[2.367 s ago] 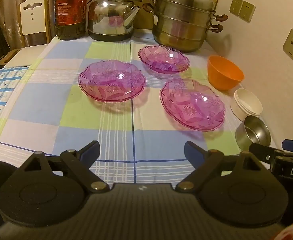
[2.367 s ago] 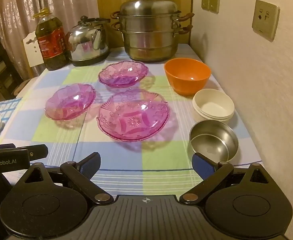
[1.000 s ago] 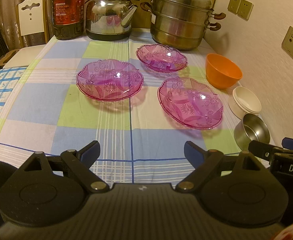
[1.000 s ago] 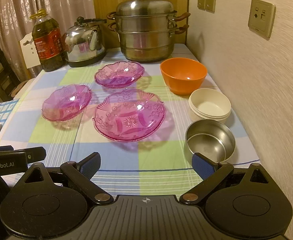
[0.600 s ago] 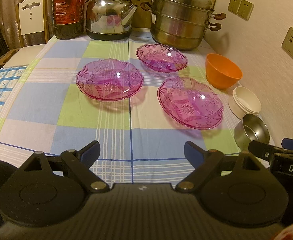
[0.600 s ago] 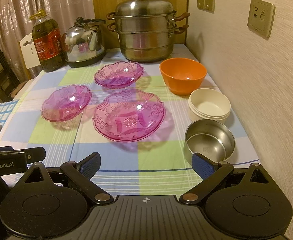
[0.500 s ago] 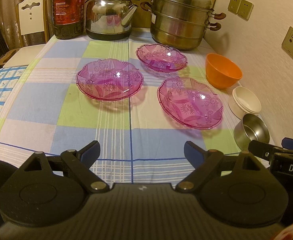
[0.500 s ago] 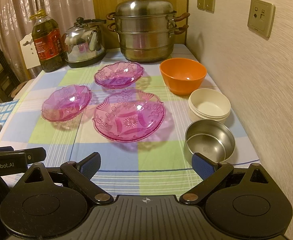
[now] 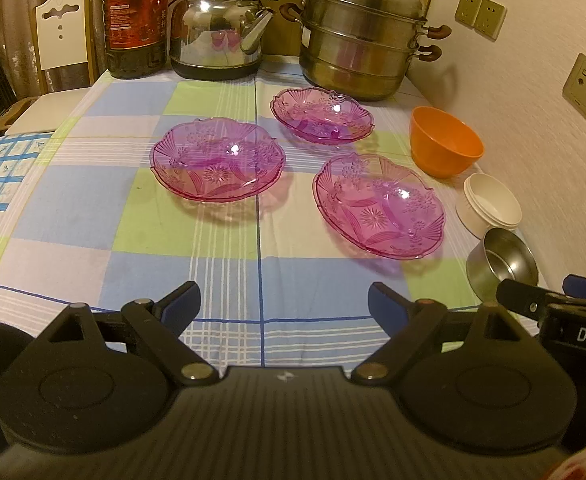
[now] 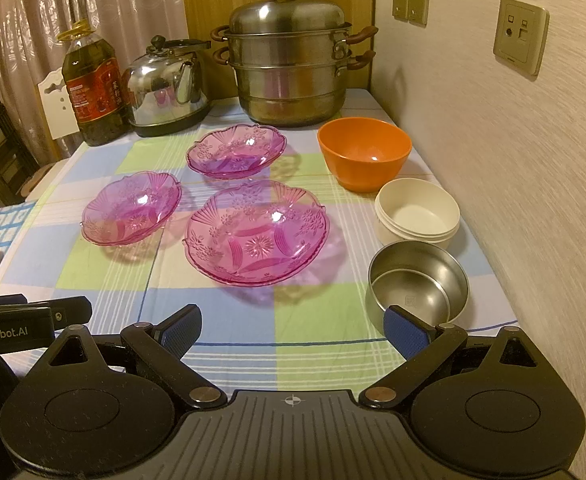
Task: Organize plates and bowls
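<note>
The left gripper [image 9: 284,304] was wide open and held nothing; it hung over the near edge of the checked tablecloth [image 9: 77,216]. The right gripper [image 10: 293,330] was also wide open and empty, its right blue pad just in front of the steel bowl [image 10: 417,280]. On the side of the left gripper, seen from the right wrist, white letters read "GenRobot.AI". On the right gripper, seen from the left wrist, only "DAS" could be read; the rest was cut off.

Three pink glass plates lay apart on the cloth: the nearest plate [image 10: 257,236], the left plate [image 10: 131,208] and the far plate [image 10: 237,150]. Along the wall stood a row of bowls: the orange bowl [image 10: 364,152], then the white bowls [image 10: 417,212], nested in each other, then the steel bowl, nearest to the grippers.

At the back stood an oil bottle [image 10: 95,84] with a red label; its writing was too small to read. Beside it were a kettle [image 10: 167,88] and a steamer pot [image 10: 289,56].
</note>
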